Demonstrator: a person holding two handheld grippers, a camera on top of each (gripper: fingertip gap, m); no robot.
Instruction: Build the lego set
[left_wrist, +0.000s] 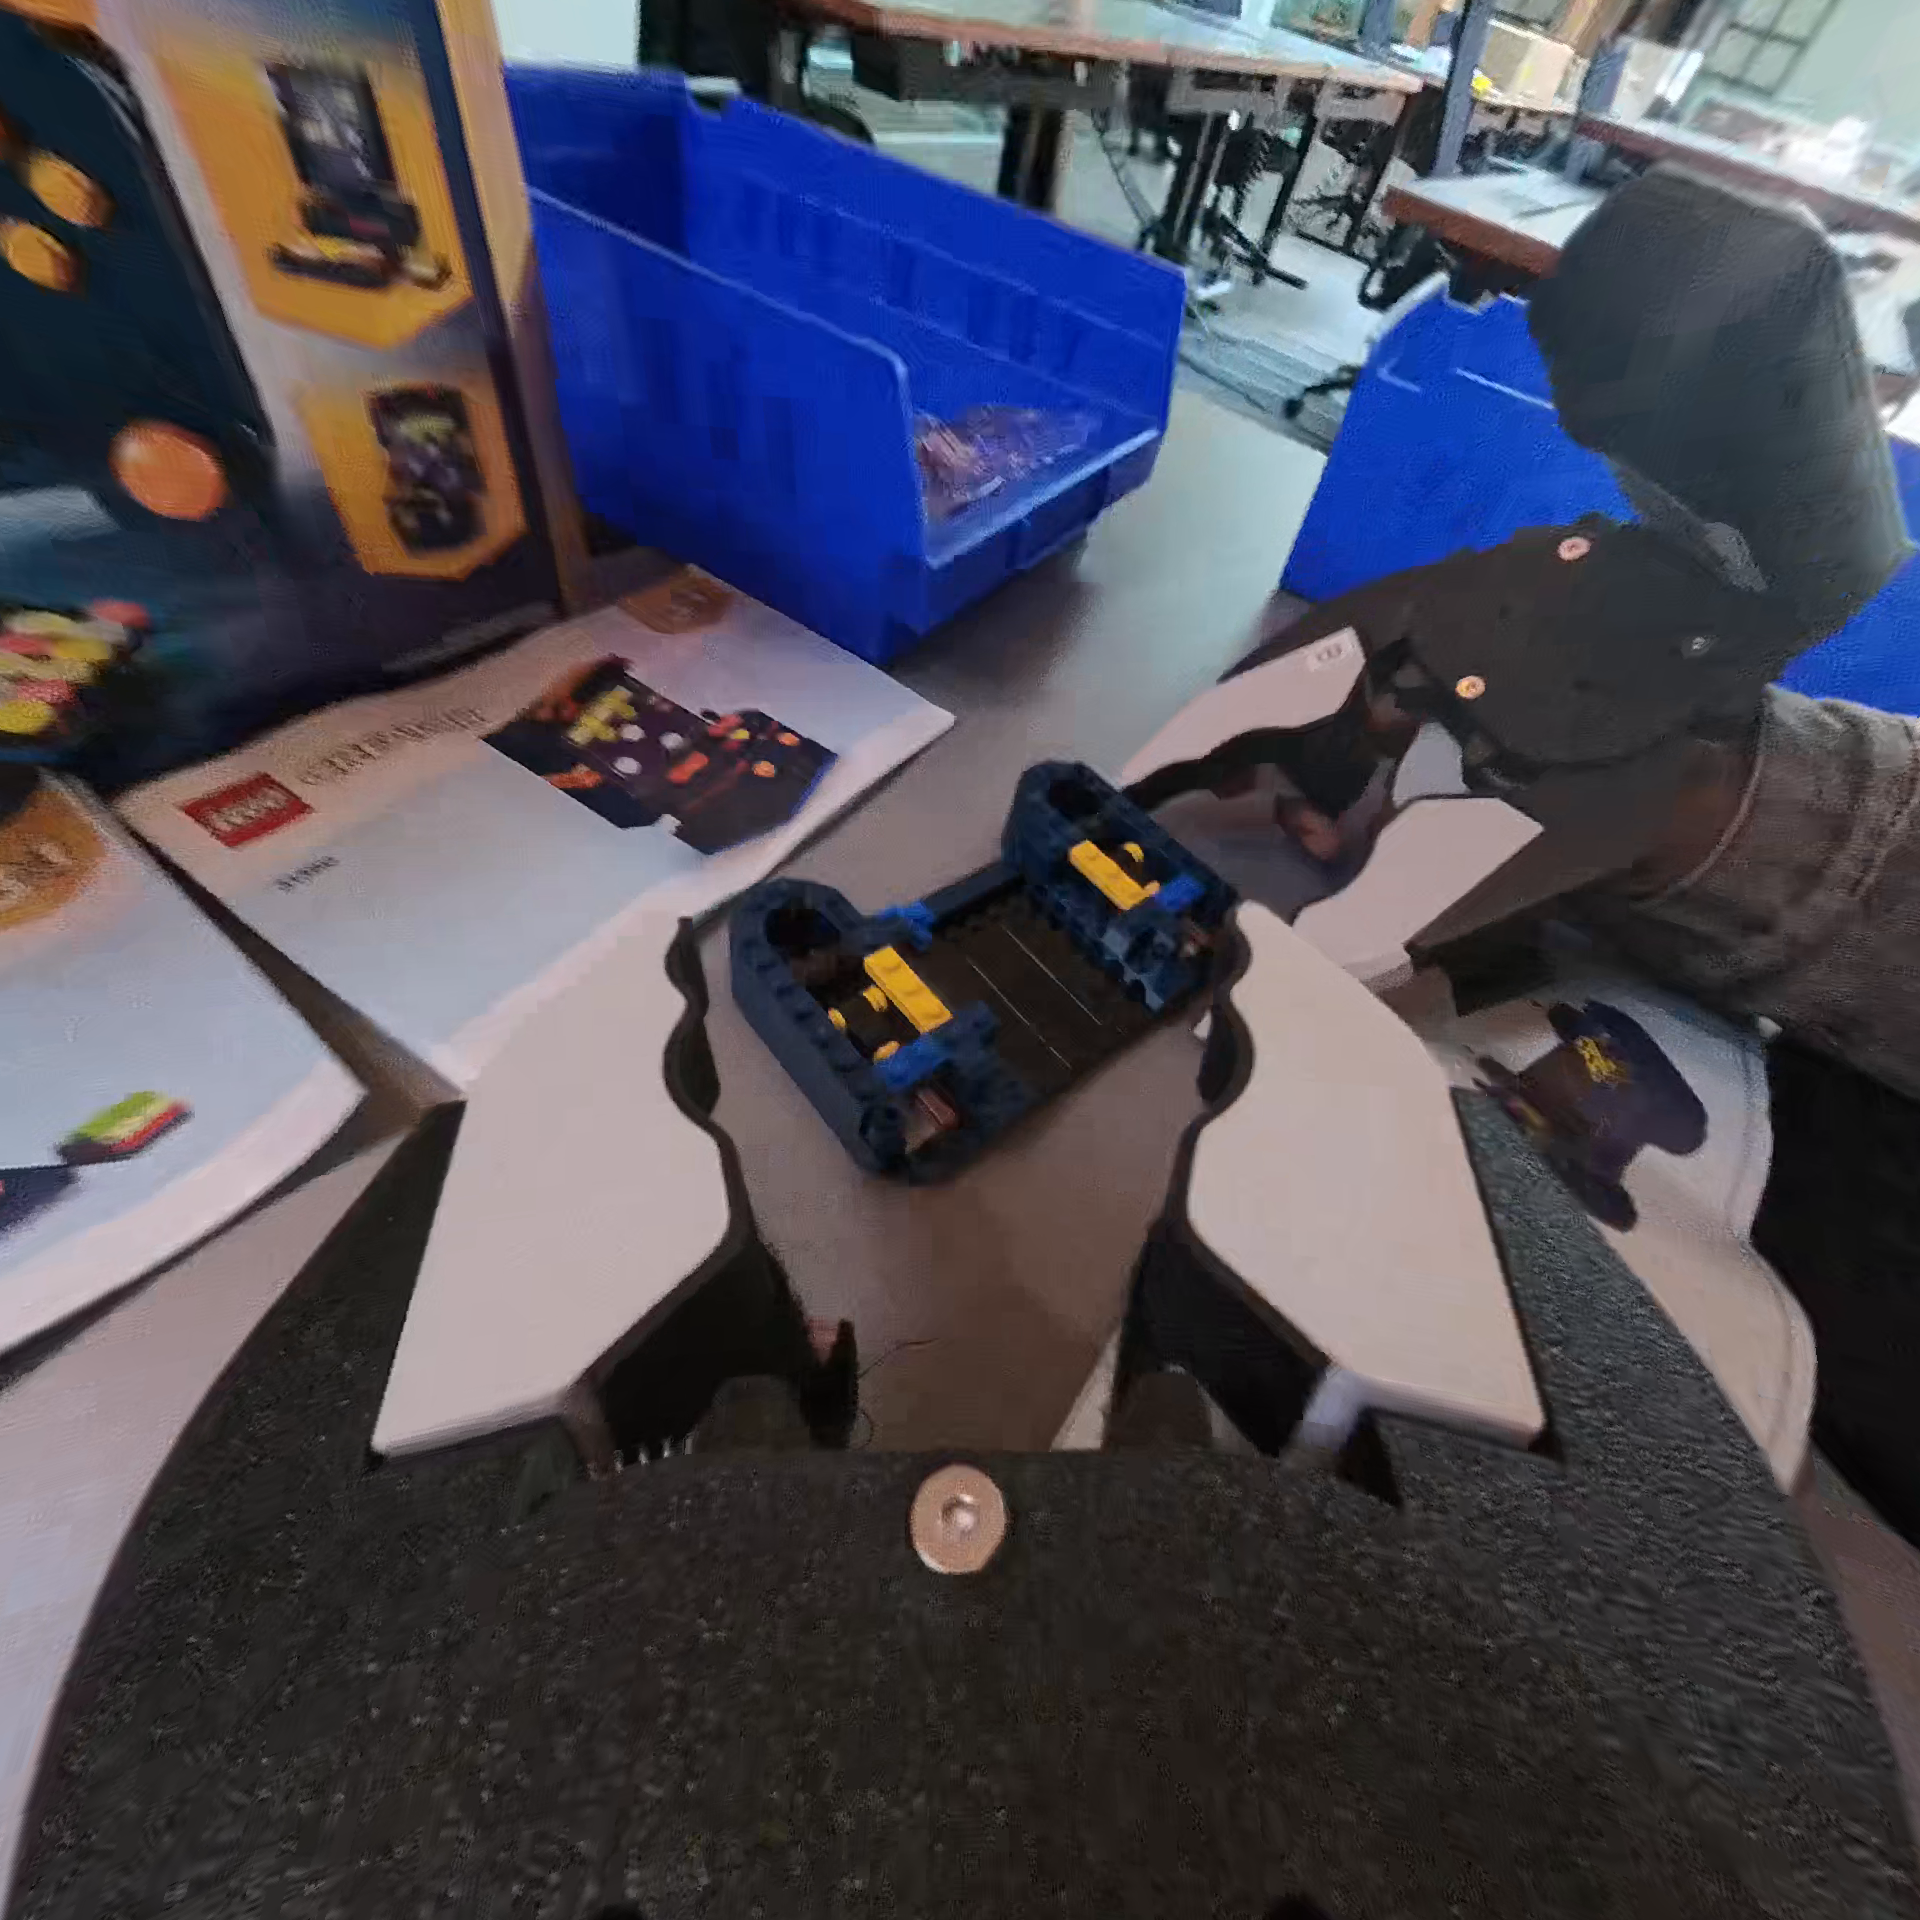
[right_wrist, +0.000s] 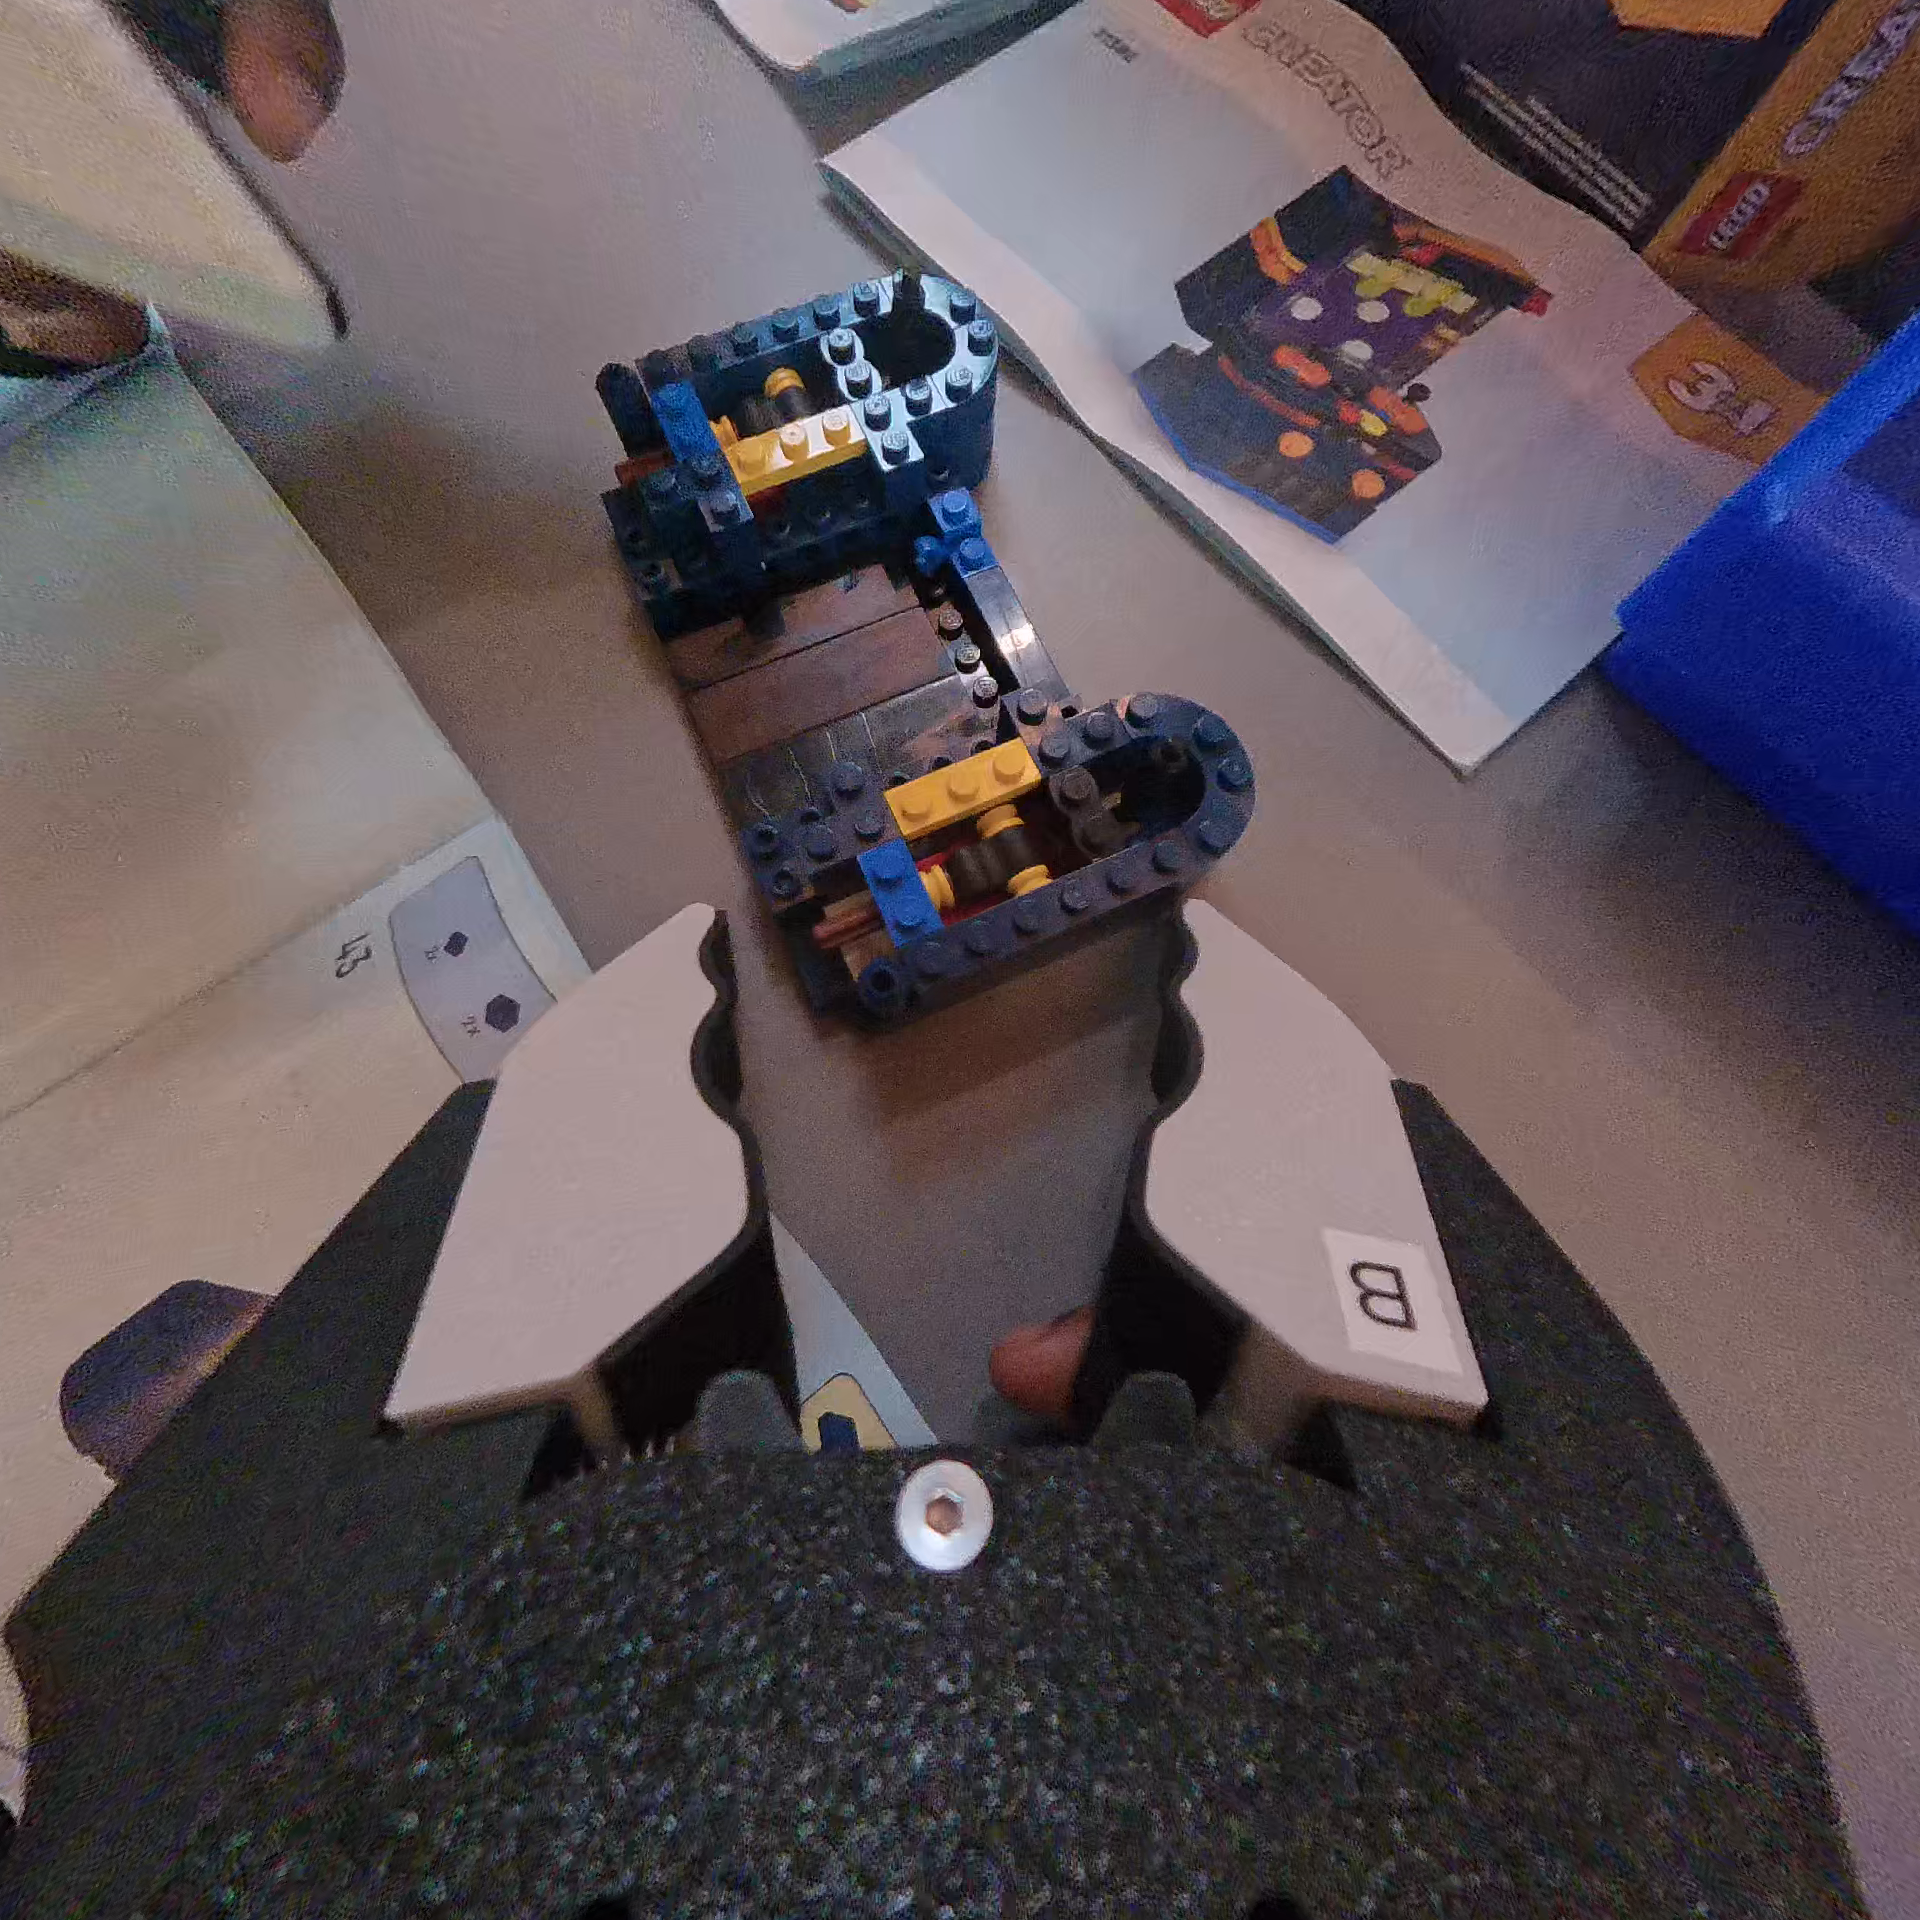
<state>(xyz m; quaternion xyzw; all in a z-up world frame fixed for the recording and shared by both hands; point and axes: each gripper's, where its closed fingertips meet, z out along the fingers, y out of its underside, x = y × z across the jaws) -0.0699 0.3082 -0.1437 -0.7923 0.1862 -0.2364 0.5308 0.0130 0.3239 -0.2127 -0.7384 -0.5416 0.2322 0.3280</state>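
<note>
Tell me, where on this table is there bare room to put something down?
Bare grey table lies between the brick model, the closed booklet and the blue bin. Another strip lies between that booklet and the big blue bin. It is crowded where both open grippers flank the model.

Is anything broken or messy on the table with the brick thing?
Nothing looks broken or spilled. The dark blue brick model lies flat on the grey table, unfinished, with its insides showing. Both claws, left and right, are open around its ends.
</note>
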